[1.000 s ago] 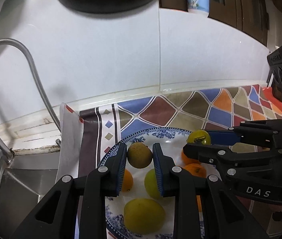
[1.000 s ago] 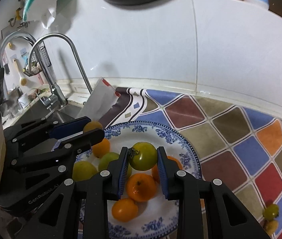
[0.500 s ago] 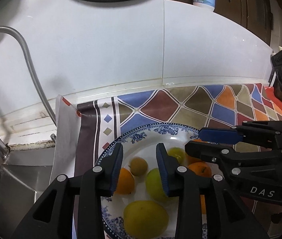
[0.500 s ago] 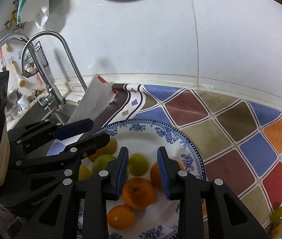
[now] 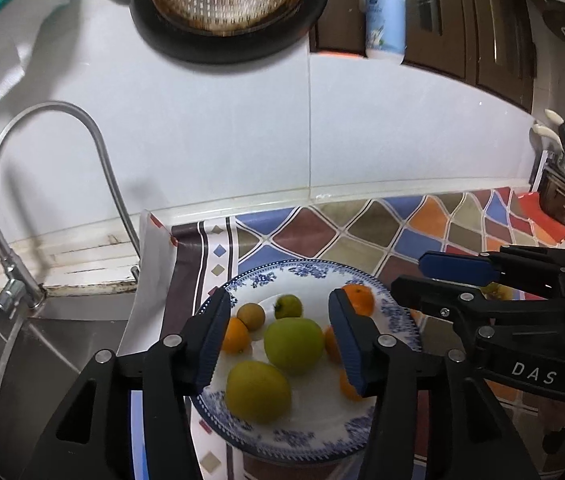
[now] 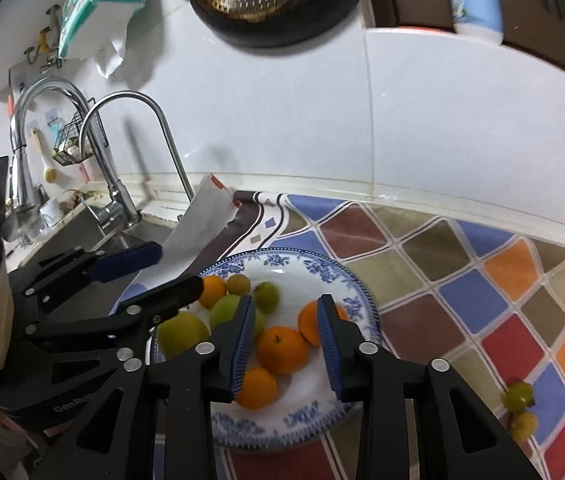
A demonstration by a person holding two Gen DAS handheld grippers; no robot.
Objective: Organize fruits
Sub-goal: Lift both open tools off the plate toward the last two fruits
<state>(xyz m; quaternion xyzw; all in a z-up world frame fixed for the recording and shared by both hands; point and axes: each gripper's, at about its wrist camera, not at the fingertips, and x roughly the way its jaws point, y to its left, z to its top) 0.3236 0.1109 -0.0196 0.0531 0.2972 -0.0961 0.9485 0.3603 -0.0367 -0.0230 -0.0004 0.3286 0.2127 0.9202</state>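
On our patterned counter (image 6: pixel 462 280) most fruit sits on the plate (image 6: pixel 322 268), two small fruits (image 6: pixel 520 408) remain outside, both jaws opening empty.

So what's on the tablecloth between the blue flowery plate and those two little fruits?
Nothing: bare chequered tablecloth between plate and fruits, right wrist view.

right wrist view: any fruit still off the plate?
Yes, two small fruits lie on the patterned cloth to the right of the blue-rimmed plate, apart from it.
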